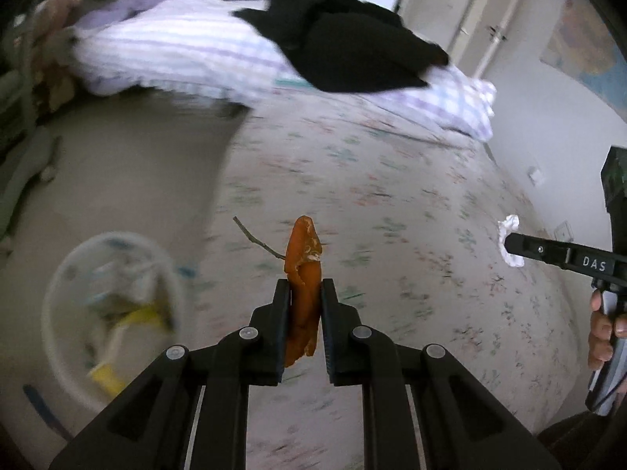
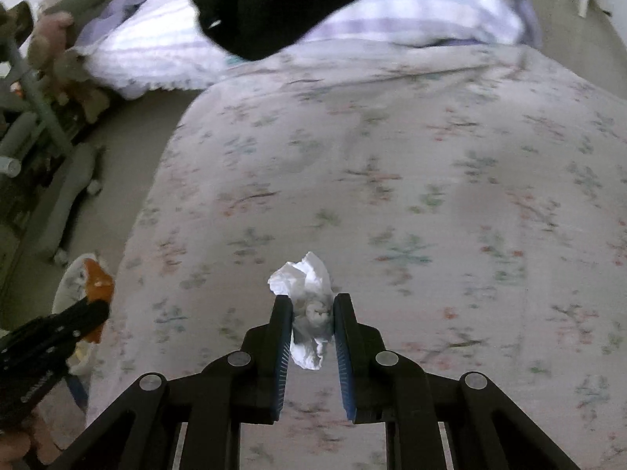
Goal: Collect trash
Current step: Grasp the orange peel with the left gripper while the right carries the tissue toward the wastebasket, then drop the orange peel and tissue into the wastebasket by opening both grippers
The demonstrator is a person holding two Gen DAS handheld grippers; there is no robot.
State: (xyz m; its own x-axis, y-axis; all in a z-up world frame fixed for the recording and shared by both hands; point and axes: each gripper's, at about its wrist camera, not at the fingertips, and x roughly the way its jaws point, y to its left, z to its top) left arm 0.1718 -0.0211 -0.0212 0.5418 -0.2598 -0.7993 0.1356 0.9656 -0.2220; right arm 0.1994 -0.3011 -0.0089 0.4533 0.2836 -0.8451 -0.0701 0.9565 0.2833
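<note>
My left gripper [image 1: 305, 288] is shut on a strip of orange peel [image 1: 303, 250] that stands up between its pads above the bed. A thin twig [image 1: 254, 239] juts out to the left of the peel. Below and to the left, a white bin [image 1: 117, 237] on the floor holds several pieces of rubbish. My right gripper [image 2: 312, 300] is shut on a crumpled white tissue [image 2: 307, 286] over the floral sheet. The right gripper [image 1: 509, 243] with the tissue [image 1: 509, 227] also shows at the right edge of the left wrist view. In the right wrist view the left gripper [image 2: 96, 307] carries the peel [image 2: 98, 278].
A bed with a floral sheet [image 2: 392, 156] fills both views. A checked duvet [image 1: 176, 47] and a black garment [image 1: 345, 39] lie at its far end. Plush toys [image 2: 58, 58] and a grey chair base [image 2: 66, 203] stand on the floor at the left.
</note>
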